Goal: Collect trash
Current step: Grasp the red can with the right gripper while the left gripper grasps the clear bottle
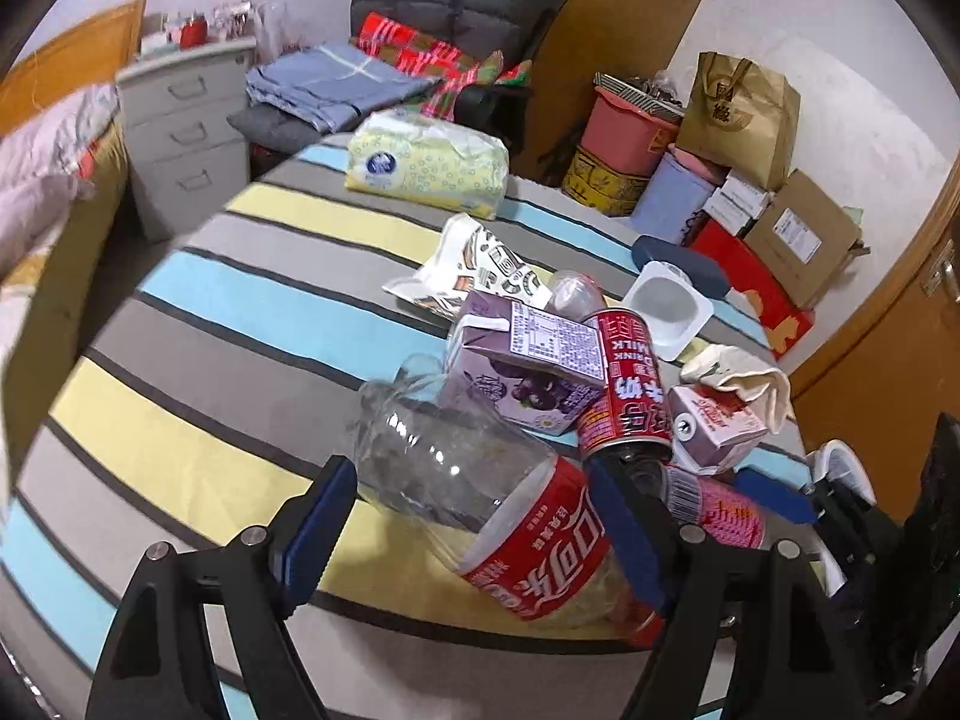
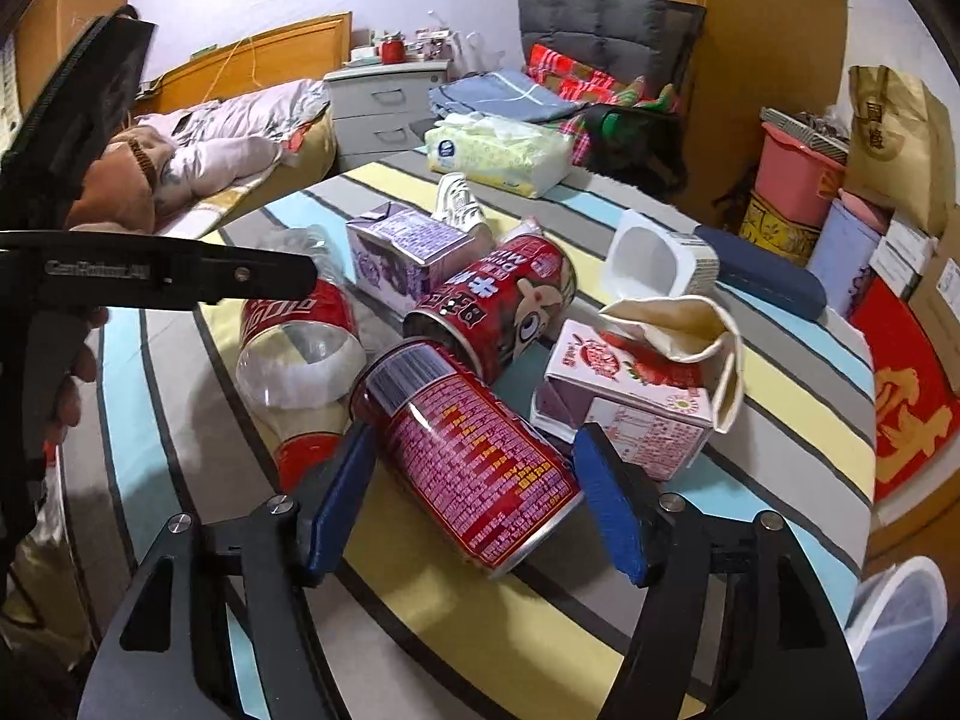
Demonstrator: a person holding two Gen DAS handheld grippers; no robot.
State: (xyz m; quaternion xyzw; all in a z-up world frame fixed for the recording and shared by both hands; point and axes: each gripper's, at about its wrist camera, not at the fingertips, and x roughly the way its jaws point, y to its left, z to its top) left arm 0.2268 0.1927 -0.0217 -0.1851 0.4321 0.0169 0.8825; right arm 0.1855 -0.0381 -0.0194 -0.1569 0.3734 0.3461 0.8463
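Trash lies piled on a striped tablecloth [image 1: 198, 312]. My left gripper [image 1: 474, 534] is open, its blue pads on either side of a crushed clear cola bottle [image 1: 480, 498] with a red label. My right gripper [image 2: 474, 498] is open around a red can [image 2: 468, 450] lying on its side. Behind them lie a second red milk-drink can [image 1: 627, 384] [image 2: 498, 312], a purple carton [image 1: 522, 372] [image 2: 402, 252], a strawberry carton [image 2: 624, 396], a white yogurt cup [image 2: 654, 258] and a crumpled cream cloth [image 2: 690, 324].
A yellow tissue pack [image 1: 426, 162] and a dark blue case [image 2: 762, 276] lie on the table's far side. A white bin [image 2: 900, 618] stands low right of the table. Boxes, a pink bucket [image 1: 624, 132] and a paper bag stand by the wall. A drawer unit [image 1: 186, 132] stands left.
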